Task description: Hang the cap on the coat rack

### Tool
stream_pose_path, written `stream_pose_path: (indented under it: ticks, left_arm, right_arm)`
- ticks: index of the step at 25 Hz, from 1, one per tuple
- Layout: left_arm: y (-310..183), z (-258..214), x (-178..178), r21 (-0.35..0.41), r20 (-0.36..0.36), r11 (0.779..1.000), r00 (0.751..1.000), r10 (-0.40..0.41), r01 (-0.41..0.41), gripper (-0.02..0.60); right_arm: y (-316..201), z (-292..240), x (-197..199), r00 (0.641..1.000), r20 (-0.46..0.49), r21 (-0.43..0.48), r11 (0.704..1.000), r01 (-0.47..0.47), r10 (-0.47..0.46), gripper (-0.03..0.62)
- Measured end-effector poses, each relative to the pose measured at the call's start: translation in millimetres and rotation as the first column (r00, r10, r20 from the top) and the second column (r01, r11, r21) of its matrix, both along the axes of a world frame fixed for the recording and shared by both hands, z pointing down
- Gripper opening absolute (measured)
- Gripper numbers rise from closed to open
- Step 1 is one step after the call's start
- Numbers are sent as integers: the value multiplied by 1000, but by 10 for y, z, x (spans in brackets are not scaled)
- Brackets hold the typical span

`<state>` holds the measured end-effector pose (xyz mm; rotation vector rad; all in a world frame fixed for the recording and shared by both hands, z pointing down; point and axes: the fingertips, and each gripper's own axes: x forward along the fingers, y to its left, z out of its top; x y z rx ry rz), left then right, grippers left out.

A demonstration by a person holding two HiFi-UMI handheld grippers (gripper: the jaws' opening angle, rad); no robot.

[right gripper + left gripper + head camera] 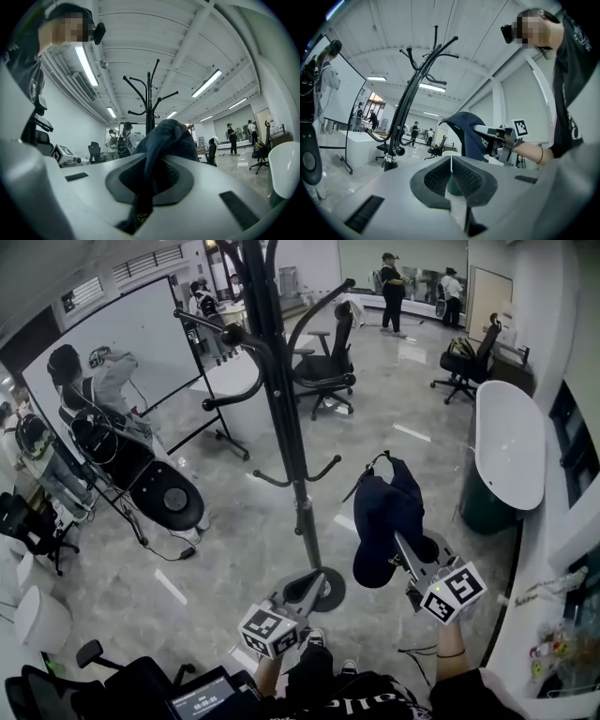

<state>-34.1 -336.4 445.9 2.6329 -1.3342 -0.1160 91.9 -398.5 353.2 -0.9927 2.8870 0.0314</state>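
Note:
A dark navy cap [384, 521] hangs in the air right of the black coat rack [281, 409], clear of its hooks. My right gripper [401, 542] is shut on the cap; in the right gripper view the cap's cloth [165, 140] runs between the jaws and hides most of the pole behind it. My left gripper [314, 584] sits low by the rack's round base [323, 589], its jaws shut with nothing in them. The left gripper view shows the rack [410, 101] on the left and the cap [465, 133] held by the right gripper [483, 130].
A black office chair [328, 362] stands behind the rack and another chair [469, 357] at the far right. A white oval table [511, 442] is on the right, a whiteboard [122, 343] and people with gear on the left.

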Motion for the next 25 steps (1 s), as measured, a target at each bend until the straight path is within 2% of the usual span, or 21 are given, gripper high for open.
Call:
stream_pose_path:
  ticks: [4,8,11,13,18,22,25]
  left_arm:
    - [-357,-186,-112,5,-11,1000,1000,29,-29,3]
    - [-772,-498,-17,13,9,994,994,108,-108,3]
    - [-948,-511,51,14,26,988,988,151,-151,3]
    - [-1023,-462,77,10,25,986,986,167,-167,3]
    - [-1176,-485,180,-18,-46,970,969,242,-243,3]
    - [-1244,-474,270,-9,31,965,965,261,-261,3]
    - [-1295,-491,333,1,32,961,960,277,-277,3]
  right_arm:
    - [-308,-372,-8,999,7,64,997,-35,34,28]
    - [-692,-841,12,998,15,124,990,-67,65,28]
    - [-849,-1073,14,997,38,187,979,-76,70,28]
    - [-902,-1230,24,997,51,238,968,-74,63,28]
    - [-1093,-1839,83,996,77,365,929,-62,36,28]
    - [-1280,-2281,206,990,140,403,913,-56,-1,28]
    - [-1458,-2557,241,982,183,416,909,-29,-52,28]
